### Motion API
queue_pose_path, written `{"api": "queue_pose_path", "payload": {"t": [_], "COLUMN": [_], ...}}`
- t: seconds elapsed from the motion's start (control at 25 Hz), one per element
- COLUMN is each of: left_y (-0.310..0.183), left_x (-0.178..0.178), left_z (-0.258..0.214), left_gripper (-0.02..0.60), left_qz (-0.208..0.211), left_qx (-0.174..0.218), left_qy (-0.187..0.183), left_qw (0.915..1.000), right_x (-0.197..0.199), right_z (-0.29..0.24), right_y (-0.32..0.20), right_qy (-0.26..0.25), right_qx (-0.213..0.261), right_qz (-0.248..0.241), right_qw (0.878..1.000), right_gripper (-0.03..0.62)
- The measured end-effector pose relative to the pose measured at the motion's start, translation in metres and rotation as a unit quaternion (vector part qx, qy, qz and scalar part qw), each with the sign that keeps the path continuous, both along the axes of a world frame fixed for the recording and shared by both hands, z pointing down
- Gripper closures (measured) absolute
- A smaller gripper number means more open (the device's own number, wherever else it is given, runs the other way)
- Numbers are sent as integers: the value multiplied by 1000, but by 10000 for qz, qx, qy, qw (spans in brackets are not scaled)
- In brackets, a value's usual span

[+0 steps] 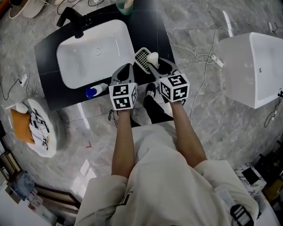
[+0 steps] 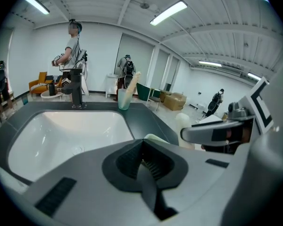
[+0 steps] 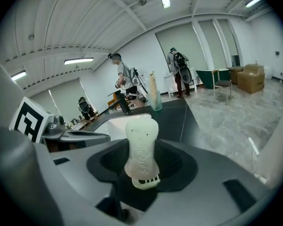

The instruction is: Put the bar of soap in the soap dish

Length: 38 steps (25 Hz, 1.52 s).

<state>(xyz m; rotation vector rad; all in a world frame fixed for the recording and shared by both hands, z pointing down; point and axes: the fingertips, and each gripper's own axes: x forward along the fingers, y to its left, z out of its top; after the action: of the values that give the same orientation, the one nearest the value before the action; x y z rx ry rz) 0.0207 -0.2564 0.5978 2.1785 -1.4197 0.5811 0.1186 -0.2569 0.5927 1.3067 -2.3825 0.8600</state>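
A pale, waisted bar of soap (image 3: 141, 147) stands upright between the jaws of my right gripper (image 3: 141, 159), which is shut on it. In the head view the soap (image 1: 153, 57) hangs at the right edge of the white slotted soap dish (image 1: 142, 60), on the black counter (image 1: 151, 27) right of the sink. A corner of the dish (image 3: 146, 181) shows just under the soap. My left gripper (image 1: 128, 68) points at the dish from the left. Its jaws are closed to a narrow V on the dish's near rim (image 2: 154, 138). From there the soap (image 2: 183, 122) shows to the right.
The white sink (image 1: 94, 55) fills the counter's left, with a black tap (image 1: 74, 20) behind it. A green cup (image 1: 126, 4) stands at the counter's back edge and a blue-capped bottle (image 1: 95, 89) lies at its front. A white tub (image 1: 259, 69) and cables are on the floor to the right.
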Motion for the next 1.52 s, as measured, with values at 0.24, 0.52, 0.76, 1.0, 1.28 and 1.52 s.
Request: {"api": "queue_pose_path", "payload": {"t": [0.24, 0.52, 0.76, 1.0, 1.28, 1.52], "left_y": [13, 16, 14, 13, 20, 27], "left_x": [-4, -11, -3, 2, -8, -19], "left_z": [6, 14, 15, 12, 11, 14], "left_gripper": [577, 577, 577, 577, 577, 577], "left_qz": [-193, -379, -344, -255, -361, -489], "left_qx": [-32, -57, -68, -70, -103, -167], "left_qy": [-32, 35, 123, 116, 141, 149], "left_qw": [9998, 9993, 9993, 9996, 9992, 9986], "right_x": [-2, -6, -12, -18, -18, -22], "right_z": [11, 23, 36, 48, 58, 60], "right_y": [-2, -11, -8, -10, -18, -21], "right_qy": [12, 214, 565, 904, 1251, 1681], "right_qx": [-80, -151, -325, -525, -712, -731], "right_qz": [-191, -414, -726, -939, -1107, -1282], "right_qw": [9998, 9988, 9952, 9901, 9834, 9746], "right_gripper": [419, 419, 419, 419, 419, 418]}}
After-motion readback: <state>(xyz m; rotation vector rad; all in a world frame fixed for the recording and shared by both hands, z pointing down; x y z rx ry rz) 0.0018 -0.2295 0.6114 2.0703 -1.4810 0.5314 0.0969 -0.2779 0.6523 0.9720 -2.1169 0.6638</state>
